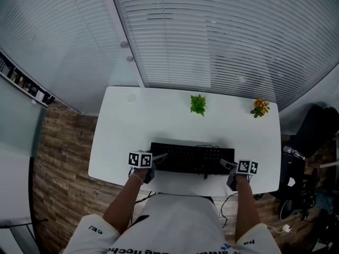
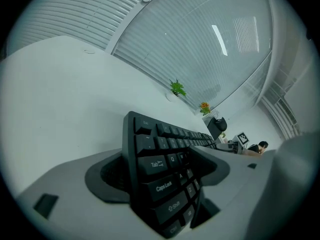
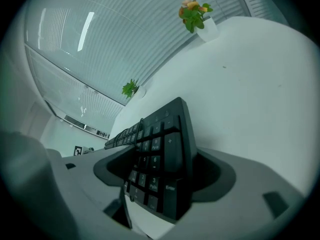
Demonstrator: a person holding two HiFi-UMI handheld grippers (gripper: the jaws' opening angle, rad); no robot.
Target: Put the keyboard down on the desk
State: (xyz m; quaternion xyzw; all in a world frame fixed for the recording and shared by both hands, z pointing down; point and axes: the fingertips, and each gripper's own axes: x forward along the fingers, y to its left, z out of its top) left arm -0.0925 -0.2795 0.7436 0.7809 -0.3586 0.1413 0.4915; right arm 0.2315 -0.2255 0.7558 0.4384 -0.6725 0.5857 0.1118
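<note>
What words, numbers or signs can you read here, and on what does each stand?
"Tab", "Caps Lock", "Shift", "Q": keyboard keys, left end.
"Enter", "9", "6", "3", "+": keyboard keys, right end.
Other keys: too small or blurred.
Shirt print: cut off, unreadable.

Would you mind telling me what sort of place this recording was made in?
Most likely an office or meeting room: a white desk with a black keyboard, slatted blinds over glass walls behind it, and a small green plant and a flowering plant at the desk's far edge.

Black keyboard (image 1: 192, 157) lying on white desk (image 1: 159, 115), near front edge.
</note>
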